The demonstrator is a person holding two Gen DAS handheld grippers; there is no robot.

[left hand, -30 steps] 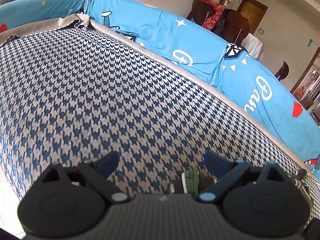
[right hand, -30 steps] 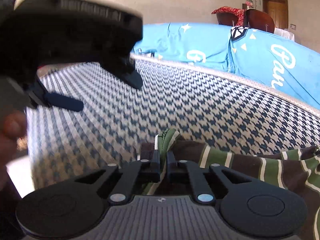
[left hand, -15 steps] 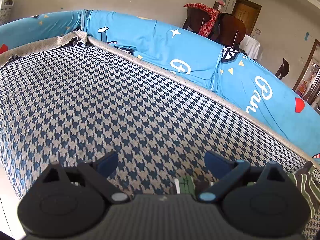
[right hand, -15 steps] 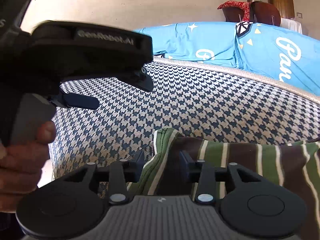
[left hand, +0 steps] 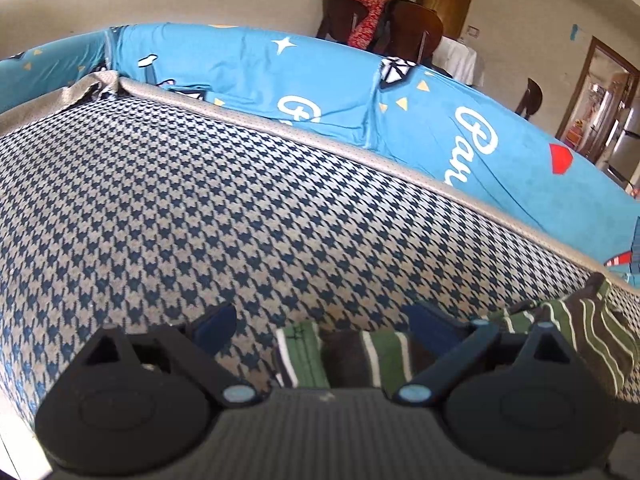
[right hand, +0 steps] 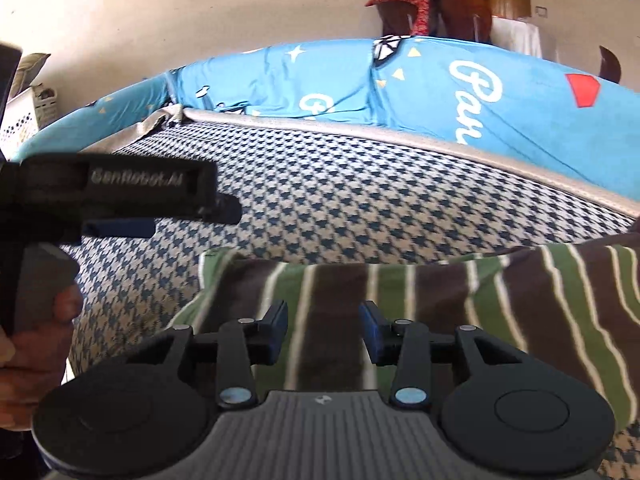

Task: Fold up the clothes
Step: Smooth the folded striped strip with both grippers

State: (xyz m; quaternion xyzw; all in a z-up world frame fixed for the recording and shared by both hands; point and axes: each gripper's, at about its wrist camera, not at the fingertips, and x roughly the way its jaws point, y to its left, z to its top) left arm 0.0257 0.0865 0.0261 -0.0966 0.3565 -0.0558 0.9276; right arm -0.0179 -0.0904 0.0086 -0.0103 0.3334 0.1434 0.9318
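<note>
On the front edge of the blue-and-beige houndstooth sofa seat cushion (left hand: 208,208) lies the green, brown and white striped knit garment (right hand: 420,304), bunched toward the cushion's right front corner, one end near mid-front. Left gripper (left hand: 320,322) fingers spread wide over that end, gripping nothing. Right gripper (right hand: 323,330) fingers part-open, straddling a brown stripe, not pinching cloth. Risks: either gripper closes on a single layer, so the fold drags crooked; soft knit slides off the front edge if pulled outward; grippers sit close together and could collide; blue printed cover (left hand: 440,136) along the back edge isn't involved
</note>
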